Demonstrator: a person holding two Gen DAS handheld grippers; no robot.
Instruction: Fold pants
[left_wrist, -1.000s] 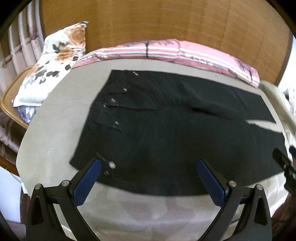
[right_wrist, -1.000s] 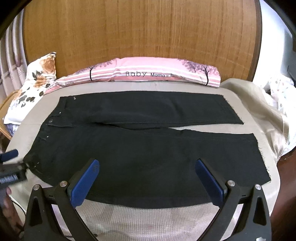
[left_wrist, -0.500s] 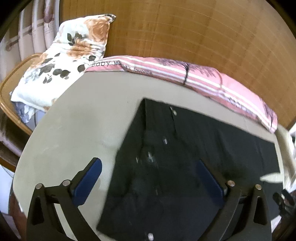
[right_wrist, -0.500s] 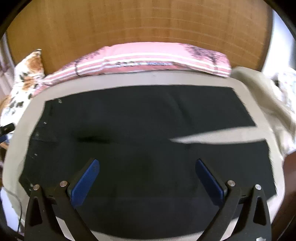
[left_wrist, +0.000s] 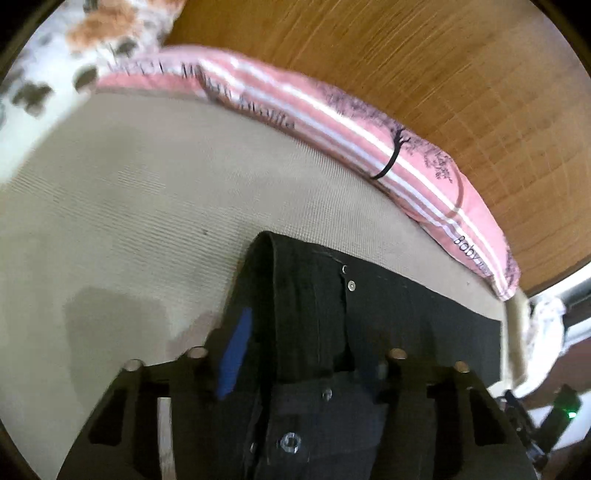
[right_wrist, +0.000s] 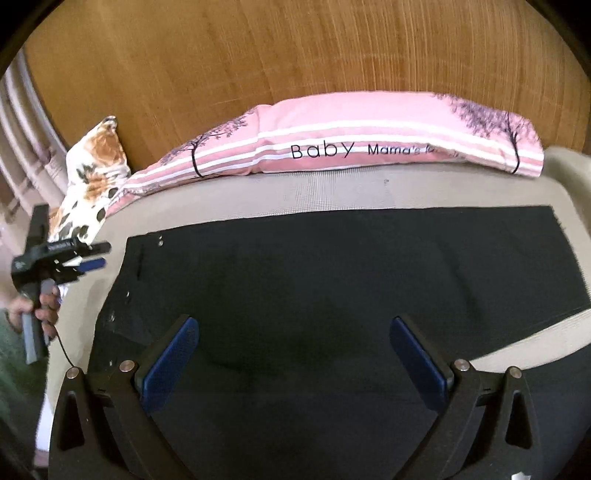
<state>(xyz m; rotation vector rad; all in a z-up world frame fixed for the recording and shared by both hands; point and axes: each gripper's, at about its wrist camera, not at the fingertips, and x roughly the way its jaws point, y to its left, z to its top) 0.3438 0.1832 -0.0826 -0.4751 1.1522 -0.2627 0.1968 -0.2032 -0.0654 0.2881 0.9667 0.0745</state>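
Black pants (right_wrist: 332, 280) lie spread flat on a beige bed cover (right_wrist: 332, 192), waistband to the left. In the left wrist view my left gripper (left_wrist: 303, 365) is narrowed around the waistband of the pants (left_wrist: 369, 317), with bunched black cloth and a metal button between its fingers. The right wrist view shows it from the side (right_wrist: 92, 254), by the far waist corner. My right gripper (right_wrist: 291, 365) is open and empty, low over the middle of the pants.
A long pink striped pillow (right_wrist: 351, 144) lies along the wooden headboard (right_wrist: 295, 55). A floral pillow (right_wrist: 92, 173) stands at the left. A beige blanket (right_wrist: 569, 177) is heaped at the right edge of the bed.
My left gripper moved forward over the pants to the far waistband and closed on it. My right gripper moved forward and lower over the pants, still open.
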